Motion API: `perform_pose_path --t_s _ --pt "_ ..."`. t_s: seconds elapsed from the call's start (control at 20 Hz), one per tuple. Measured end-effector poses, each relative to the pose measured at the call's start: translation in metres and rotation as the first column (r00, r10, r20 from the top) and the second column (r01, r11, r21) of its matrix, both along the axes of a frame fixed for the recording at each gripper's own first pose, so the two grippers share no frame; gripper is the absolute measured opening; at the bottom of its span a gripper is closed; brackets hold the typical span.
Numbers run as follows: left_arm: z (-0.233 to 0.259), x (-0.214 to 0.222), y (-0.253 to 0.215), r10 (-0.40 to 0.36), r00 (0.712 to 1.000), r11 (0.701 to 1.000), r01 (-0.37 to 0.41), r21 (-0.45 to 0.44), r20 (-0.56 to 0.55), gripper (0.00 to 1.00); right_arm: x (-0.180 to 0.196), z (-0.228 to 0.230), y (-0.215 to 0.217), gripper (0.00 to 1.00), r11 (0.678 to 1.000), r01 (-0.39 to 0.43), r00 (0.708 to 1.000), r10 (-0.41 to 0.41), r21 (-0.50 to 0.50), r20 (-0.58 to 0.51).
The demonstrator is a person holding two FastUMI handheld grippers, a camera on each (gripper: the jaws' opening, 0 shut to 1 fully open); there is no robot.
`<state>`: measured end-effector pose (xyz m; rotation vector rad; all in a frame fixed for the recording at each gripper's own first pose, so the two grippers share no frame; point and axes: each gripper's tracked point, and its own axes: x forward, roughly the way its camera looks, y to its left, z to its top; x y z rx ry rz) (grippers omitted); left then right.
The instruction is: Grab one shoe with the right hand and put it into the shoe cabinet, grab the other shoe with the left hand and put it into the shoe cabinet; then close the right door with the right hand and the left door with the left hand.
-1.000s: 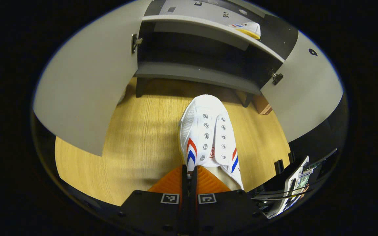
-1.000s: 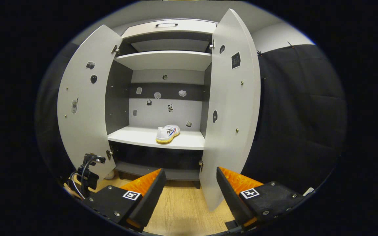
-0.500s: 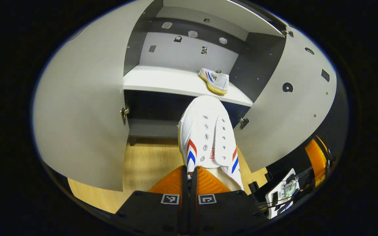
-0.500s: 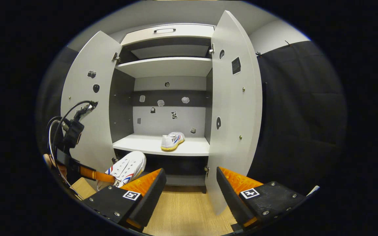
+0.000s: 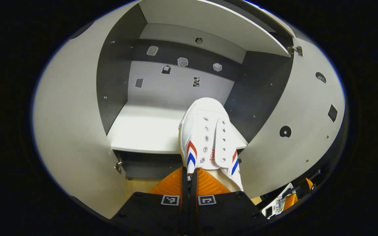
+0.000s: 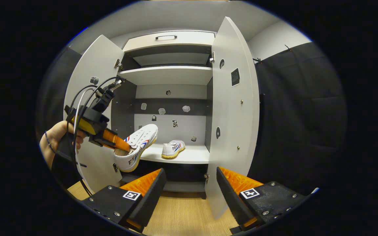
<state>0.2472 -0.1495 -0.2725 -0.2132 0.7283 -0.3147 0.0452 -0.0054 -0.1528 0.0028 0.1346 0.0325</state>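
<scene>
Left gripper view: left gripper [image 5: 189, 175] fingers pinching second shoe [image 5: 208, 137] at heel | toe points far toward shelf [image 5: 143, 131] | right gripper [image 6: 189, 193] fingers spread, empty.

Wooden floor [image 6: 182, 214] (pale, possibly laminate) beside black cloth [image 6: 300, 108].
</scene>
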Motion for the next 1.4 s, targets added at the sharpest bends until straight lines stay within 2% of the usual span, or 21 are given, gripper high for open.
perform_pose_path --t_s 0.25,0.5,0.65,0.8,1.15,1.2,1.25,1.3,1.4 --pt "-0.009 0.017 0.012 0.07 0.997 0.996 -0.07 0.061 0.014 0.06 0.007 0.0 -0.004 0.94 1.0 -0.005 1.0 0.005 -0.015 0.015" --pt "-0.033 0.05 0.016 0.109 0.992 0.991 -0.104 0.082 -0.066 0.06 0.017 0.002 -0.013 0.94 1.0 -0.005 1.0 0.005 -0.018 0.009" --pt "-0.05 0.058 0.021 0.124 0.985 0.987 -0.11 0.121 -0.118 0.06 0.022 0.0 -0.015 0.94 0.999 -0.014 1.0 0.014 -0.038 -0.007" --pt "-0.065 0.062 0.017 0.134 0.975 0.987 -0.116 0.111 -0.179 0.06 0.026 0.0 -0.018 0.94 0.999 -0.015 1.0 0.014 -0.053 -0.017" --pt "-0.077 0.055 0.022 0.131 0.96 0.982 -0.091 0.166 -0.247 0.07 0.037 0.006 -0.018 0.94 1.0 -0.023 1.0 0.023 -0.005 -0.009" --pt "-0.075 0.06 0.02 0.114 0.968 0.984 -0.08 0.157 -0.225 0.14 0.037 0.005 -0.018 0.94 1.0 -0.024 1.0 0.024 -0.006 -0.01" --pt "-0.075 0.062 0.023 0.115 0.972 0.979 -0.076 0.187 -0.207 0.21 0.037 0.004 -0.019 0.94 1.0 -0.024 1.0 0.024 -0.006 -0.011" --pt "-0.074 0.06 0.025 0.105 0.974 0.977 -0.062 0.205 -0.202 0.41 0.038 0.003 -0.02 0.94 1.0 -0.025 1.0 0.025 -0.002 -0.014" --pt "-0.069 0.062 0.026 0.097 0.979 0.971 -0.054 0.232 -0.178 0.48 0.037 0.002 -0.018 0.94 0.999 -0.032 0.999 0.032 0.01 -0.017"
